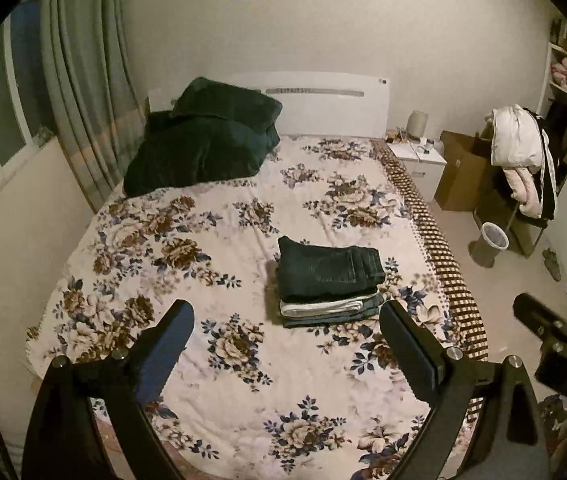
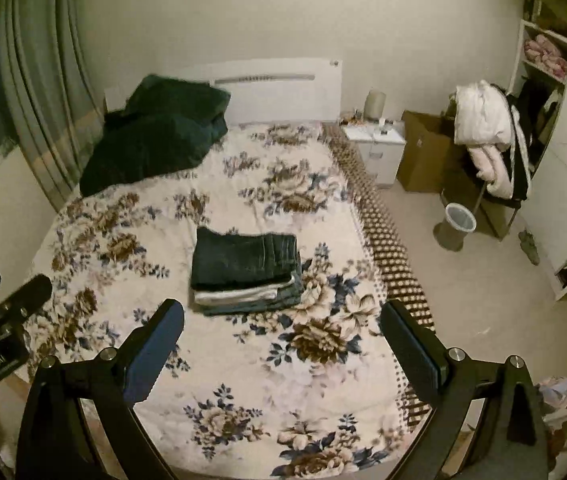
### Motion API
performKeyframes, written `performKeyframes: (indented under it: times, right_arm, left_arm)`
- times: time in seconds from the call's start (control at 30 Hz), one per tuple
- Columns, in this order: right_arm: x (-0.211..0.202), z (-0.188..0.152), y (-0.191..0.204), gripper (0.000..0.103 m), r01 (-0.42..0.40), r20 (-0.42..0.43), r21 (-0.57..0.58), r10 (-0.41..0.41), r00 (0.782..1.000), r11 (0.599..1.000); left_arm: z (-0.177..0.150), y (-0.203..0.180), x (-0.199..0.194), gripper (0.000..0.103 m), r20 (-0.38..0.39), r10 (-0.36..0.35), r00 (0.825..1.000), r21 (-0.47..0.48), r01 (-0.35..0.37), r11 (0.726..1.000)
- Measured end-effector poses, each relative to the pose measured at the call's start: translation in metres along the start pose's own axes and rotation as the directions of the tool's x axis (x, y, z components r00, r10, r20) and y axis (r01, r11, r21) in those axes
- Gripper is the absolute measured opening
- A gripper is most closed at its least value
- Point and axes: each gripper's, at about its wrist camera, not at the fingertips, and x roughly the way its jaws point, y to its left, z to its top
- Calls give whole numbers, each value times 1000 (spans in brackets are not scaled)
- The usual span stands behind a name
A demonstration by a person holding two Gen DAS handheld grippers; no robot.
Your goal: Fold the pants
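Observation:
A stack of folded pants [image 1: 329,280] [image 2: 245,270] lies on the floral bed sheet [image 1: 211,248] [image 2: 131,232], right of the bed's middle. Dark jeans are on top, with a white pair and a blue pair under them. My left gripper [image 1: 287,314] hangs open above the near part of the bed, short of the stack, with nothing between its fingers. My right gripper [image 2: 283,312] is open too and holds nothing; it hovers near the stack's front edge. Each gripper shows at the edge of the other's view.
A dark green blanket [image 1: 207,136] is heaped at the head of the bed by the white headboard [image 1: 323,100]. Right of the bed stand a nightstand [image 1: 419,160], a cardboard box [image 1: 459,168], a waste bin [image 1: 491,240] and a chair with clothes [image 1: 519,160]. Curtains [image 1: 83,80] hang left.

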Motion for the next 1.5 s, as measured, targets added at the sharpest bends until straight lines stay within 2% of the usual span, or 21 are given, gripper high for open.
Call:
performKeyframes:
  times: [0.1, 0.27, 0.5, 0.53, 0.57, 0.77, 1.07, 1.13, 1.5]
  right_arm:
    - [-35, 3, 0, 101, -6, 37, -3, 6, 999, 1000]
    - [-70, 2, 3, 101, -24, 53, -20, 25, 998, 1000]
    - [-86, 0, 2, 101, -33, 48, -25, 35, 998, 999]
    - [-85, 0, 1, 101, -31, 49, -26, 32, 998, 999]
    - [-86, 1, -1, 101, -30, 50, -23, 31, 998, 999]
    - [-60, 11, -10, 103, 6, 71, -5, -6, 997, 1000]
    - [18, 21, -15, 103, 35, 24, -2, -35, 999, 999]
    - [34, 22, -14, 103, 43, 21, -10, -43, 999, 999]
    - [110, 19, -19, 103, 72, -45, -14, -73, 996, 997]
  left_arm:
    - [-1, 2, -18, 95, 10, 0, 1000, -16, 0, 1000]
    - [-2, 6, -38, 95, 27, 1, 1000, -39, 1, 999]
    - [-2, 3, -49, 95, 63, 16, 998, -32, -14, 999]
    - [-2, 4, -49, 103, 62, 19, 998, -33, -17, 999]
    - [-3, 4, -47, 103, 62, 19, 998, -39, -16, 999]
    - [-4, 3, -28, 103, 56, 26, 998, -46, -24, 999]
    - [-5, -6, 26, 103, 27, 81, 996, -38, -80, 996]
    - [-5, -7, 36, 103, 14, 59, 998, -39, -58, 998]
    - [-2, -18, 81, 103, -41, 62, 997, -13, -63, 998]
